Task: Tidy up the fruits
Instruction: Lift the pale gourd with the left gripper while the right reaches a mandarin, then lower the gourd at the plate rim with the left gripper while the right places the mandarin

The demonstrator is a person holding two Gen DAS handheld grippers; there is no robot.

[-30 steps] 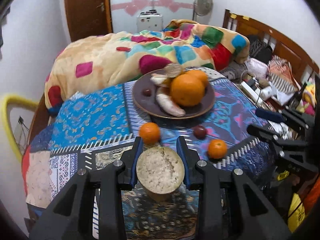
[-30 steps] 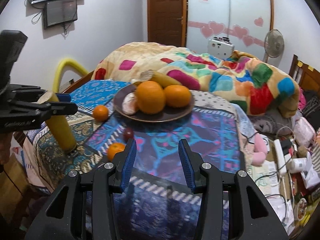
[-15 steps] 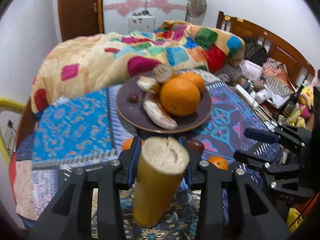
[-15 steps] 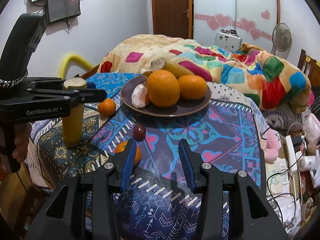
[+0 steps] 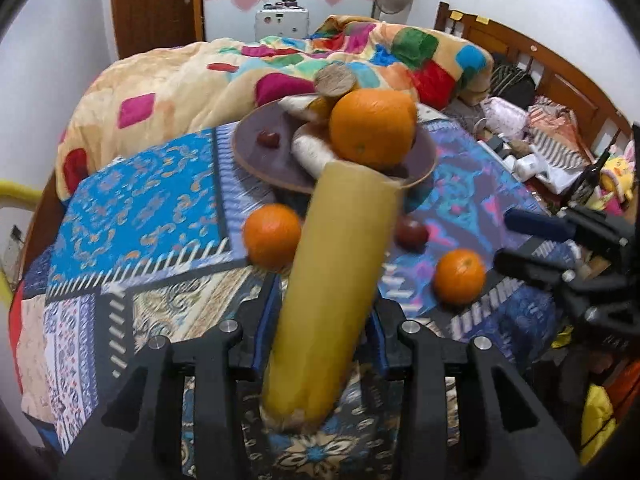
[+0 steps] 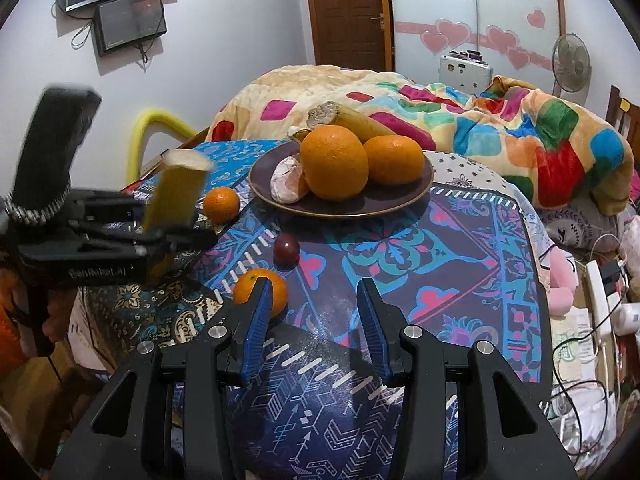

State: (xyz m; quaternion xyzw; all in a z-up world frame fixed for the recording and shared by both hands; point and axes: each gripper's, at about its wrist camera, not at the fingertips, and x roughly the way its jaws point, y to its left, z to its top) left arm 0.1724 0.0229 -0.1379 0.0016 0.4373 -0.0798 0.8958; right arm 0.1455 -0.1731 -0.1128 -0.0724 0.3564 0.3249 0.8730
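A yellow stick of fruit (image 5: 336, 280) with a pale cut top leans toward the dark plate (image 5: 256, 160), its foot on the patterned cloth. My left gripper (image 5: 324, 300) grips it low down, jaws closing with the pads against its sides; the right wrist view shows the stick (image 6: 176, 196) tilted in that gripper (image 6: 160, 236). The plate (image 6: 360, 208) holds a big orange (image 6: 334, 162), a second orange (image 6: 394, 160) and other pieces. My right gripper (image 6: 313, 282) hangs open over the cloth, a small orange (image 6: 248, 288) just outside its left finger.
Another small orange (image 6: 221, 204) and a dark red fruit (image 6: 286, 250) lie on the cloth between stick and plate. A patchwork blanket (image 6: 520, 128) is heaped behind the plate. Cables and clutter (image 6: 592, 300) lie past the right edge.
My left gripper has sunk from the stick's cut top to its lower part, and the stick has tipped toward the plate. The right gripper has hardly moved.
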